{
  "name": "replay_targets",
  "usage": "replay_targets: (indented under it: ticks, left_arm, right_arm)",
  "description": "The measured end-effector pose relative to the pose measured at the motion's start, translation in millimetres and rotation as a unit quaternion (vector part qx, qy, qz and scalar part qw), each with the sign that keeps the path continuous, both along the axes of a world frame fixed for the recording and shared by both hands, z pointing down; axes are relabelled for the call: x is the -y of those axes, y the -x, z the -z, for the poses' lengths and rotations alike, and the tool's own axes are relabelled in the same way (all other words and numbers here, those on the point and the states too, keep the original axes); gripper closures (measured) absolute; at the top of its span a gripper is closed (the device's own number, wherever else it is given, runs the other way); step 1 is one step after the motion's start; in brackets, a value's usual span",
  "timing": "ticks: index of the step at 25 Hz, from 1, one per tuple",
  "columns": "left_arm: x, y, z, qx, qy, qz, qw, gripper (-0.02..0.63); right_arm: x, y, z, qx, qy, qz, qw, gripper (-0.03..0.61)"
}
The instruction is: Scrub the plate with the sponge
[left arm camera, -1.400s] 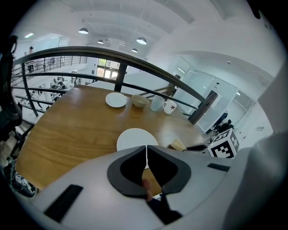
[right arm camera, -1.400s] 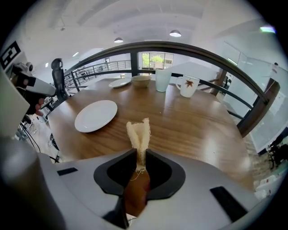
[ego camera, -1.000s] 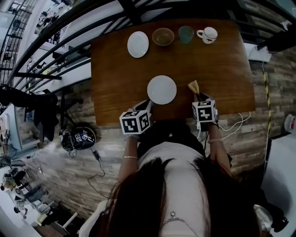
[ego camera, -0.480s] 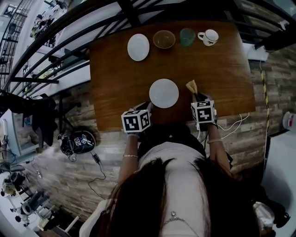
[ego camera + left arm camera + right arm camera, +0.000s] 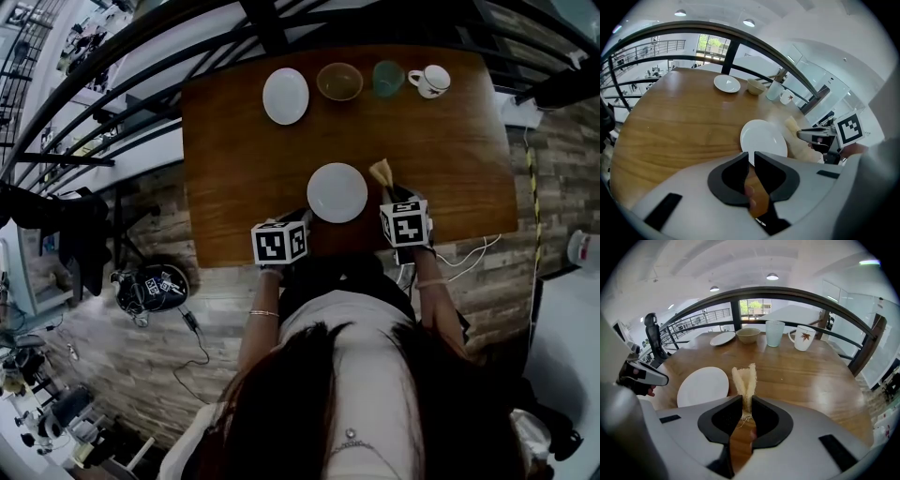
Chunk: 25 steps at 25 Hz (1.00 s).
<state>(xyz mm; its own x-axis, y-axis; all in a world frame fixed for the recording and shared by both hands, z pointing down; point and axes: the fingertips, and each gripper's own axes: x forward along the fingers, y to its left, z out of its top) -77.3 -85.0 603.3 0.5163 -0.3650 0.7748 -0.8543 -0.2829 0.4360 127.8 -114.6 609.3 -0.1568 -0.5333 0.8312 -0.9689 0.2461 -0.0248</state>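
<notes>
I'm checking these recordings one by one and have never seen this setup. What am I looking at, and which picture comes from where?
No robot here: a person holds a two-jaw gripper in each hand. The head view looks down from a camera on the person's head; the other two ride on the grippers and look along their jaws. On the wooden table lie a near plate and, along the far edge, a second plate, a bowl, a cup and a mug. The right gripper pinches a pale sponge. The left gripper holds nothing; its jaws stand slightly apart by the near plate's rim.
</notes>
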Motion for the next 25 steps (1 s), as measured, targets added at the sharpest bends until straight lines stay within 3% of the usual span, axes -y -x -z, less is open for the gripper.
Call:
replay_targets:
  ticks: [12, 25]
  left_arm:
    - [-5.7, -0.2, -18.6, -0.007, 0.036, -0.012, 0.9992, 0.532]
    - [-11.5, -10.5, -39.8, -0.002, 0.066, -0.027, 0.9974, 0.529]
  right_arm:
    - [23.8, 36.3, -2.5, -0.005, 0.012, 0.031, 0.999, 0.497]
    - [32.0, 59.2, -13.6, -0.02, 0.038, 0.058, 0.997, 0.497]
